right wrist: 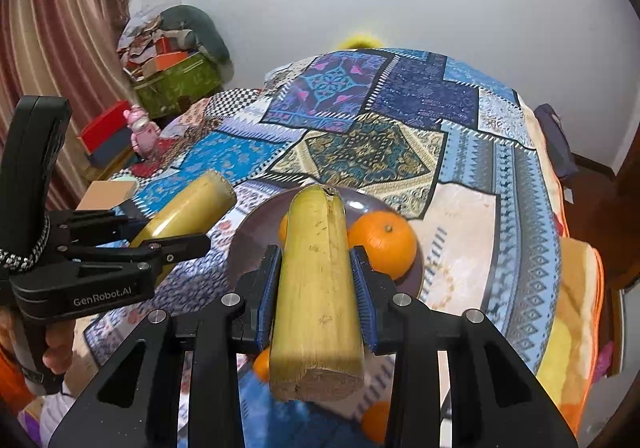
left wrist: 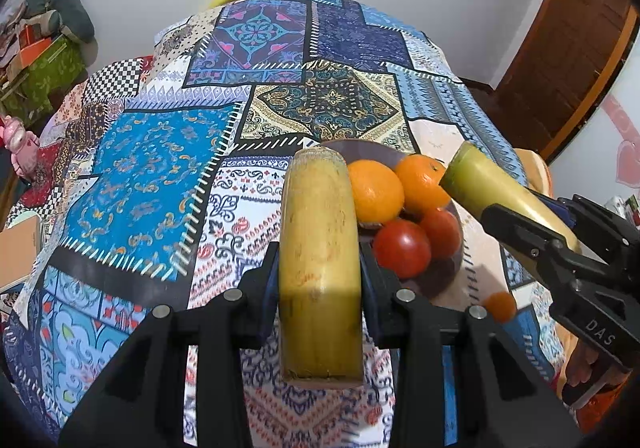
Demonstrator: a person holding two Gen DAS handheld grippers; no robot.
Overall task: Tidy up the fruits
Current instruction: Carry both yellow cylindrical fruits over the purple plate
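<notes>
A patchwork bed cover (left wrist: 160, 176) is carrying a plate (right wrist: 256, 224) of oranges (left wrist: 376, 190) and tomatoes (left wrist: 402, 248). Near it, the left claw (left wrist: 320, 268) is clenching one yellow cane piece (left wrist: 320, 264), the right claw (right wrist: 316, 288) another cane piece (right wrist: 316, 280), both hanging over the plate, probably for adding to the pile. Small oranges (right wrist: 376, 422) are lying loose nearby.

Bright, even indoor light; fisheye bending with dark corners, slight blur below.

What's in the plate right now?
In the plate: two oranges, two tomatoes. The left gripper's yellow stalk piece covers the plate's left part, so anything there is hidden.
</notes>
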